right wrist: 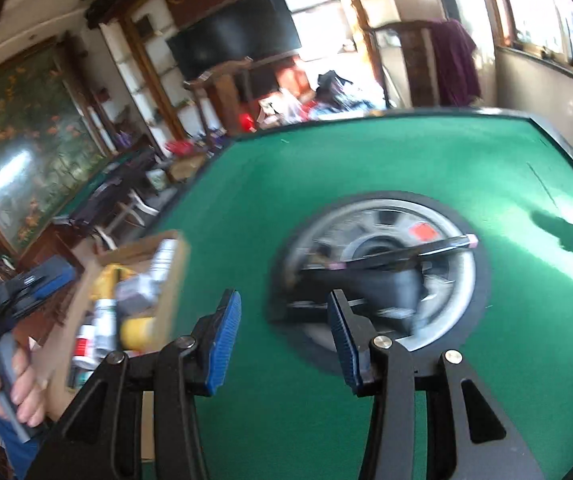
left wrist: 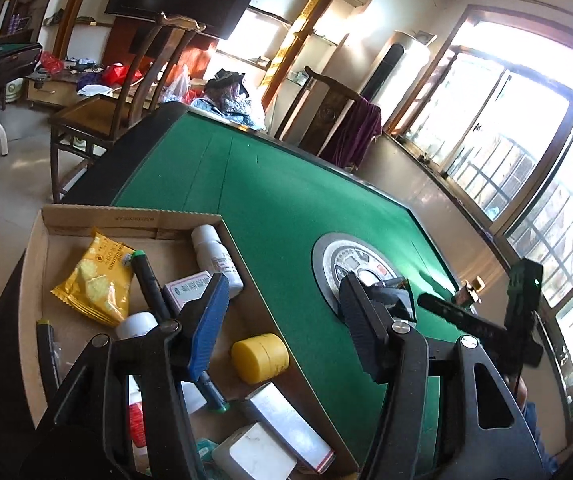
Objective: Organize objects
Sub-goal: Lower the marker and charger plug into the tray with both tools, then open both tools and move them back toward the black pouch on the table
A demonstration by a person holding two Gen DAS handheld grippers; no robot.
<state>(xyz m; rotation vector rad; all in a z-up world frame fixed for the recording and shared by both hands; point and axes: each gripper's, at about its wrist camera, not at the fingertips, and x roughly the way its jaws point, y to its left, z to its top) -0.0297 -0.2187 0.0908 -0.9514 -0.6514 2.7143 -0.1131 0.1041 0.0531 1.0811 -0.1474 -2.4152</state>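
Green felt is covering the table point(left wrist: 286, 200), with a round metal-and-plastic hub point(left wrist: 350, 264) set flush in its middle. Left wrist view: the cardboard box point(left wrist: 34, 264) is sitting at the table's near-left edge, left of the hub. Inside the box: crinkly yellow snack pouch point(left wrist: 94, 280), white cylindrical bottle point(left wrist: 216, 260), black pen with green cap point(left wrist: 146, 280), squat yellow round jar point(left wrist: 260, 358), flat silver rectangular box point(left wrist: 290, 424). Left gripper point(left wrist: 282, 324) is hanging over the box's right wall, ribbed blue pads spread apart, nothing between them. Right gripper point(left wrist: 486, 320) is showing past the hub, over the felt; can't tell its jaws from this view.

Right wrist view, motion-blurred: right gripper point(right wrist: 286, 336) is hovering over the felt just short of the hub point(right wrist: 386, 272), jaws standing apart, gripping nothing. A dark angular object is lying on the hub; shape unclear. The box point(right wrist: 86, 300) is sitting left of the hub, and a hand point(right wrist: 10, 384) is gripping the left gripper's grey handle beside it.
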